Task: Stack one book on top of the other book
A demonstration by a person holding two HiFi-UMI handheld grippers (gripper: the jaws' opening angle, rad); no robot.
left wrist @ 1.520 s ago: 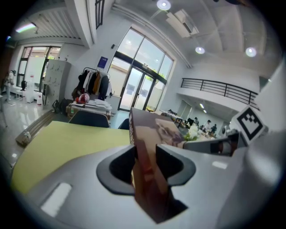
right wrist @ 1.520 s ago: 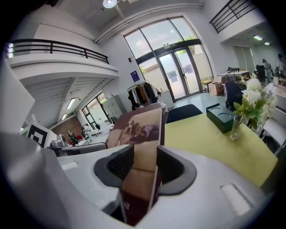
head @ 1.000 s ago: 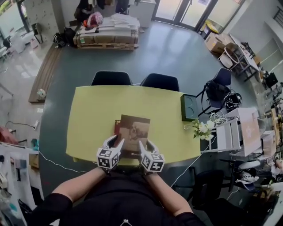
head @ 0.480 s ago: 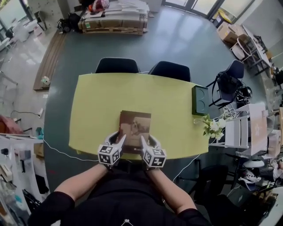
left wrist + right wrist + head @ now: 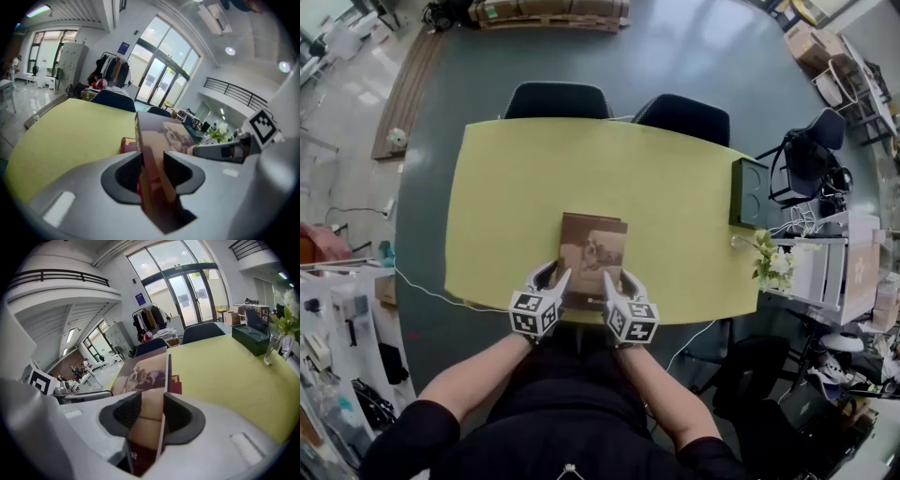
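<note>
Left gripper point(image 5: 556, 276) and right gripper point(image 5: 619, 278) clamp brown book point(image 5: 596, 246) over red book point(image 5: 127, 144)

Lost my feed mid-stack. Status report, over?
Left gripper shut on brown book, right gripper likewise. Brown book over red book on yellow table. No obstruction seen.

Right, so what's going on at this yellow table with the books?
A person holds a two-jaw gripper in each hand. The left gripper and the right gripper both have their jaws closed on the near edge of a brown book. Beneath it, a red book lies on the yellow table, and only a strip of it shows. I cannot tell whether the brown book already rests on the red one. Neither gripper has let go.
</note>
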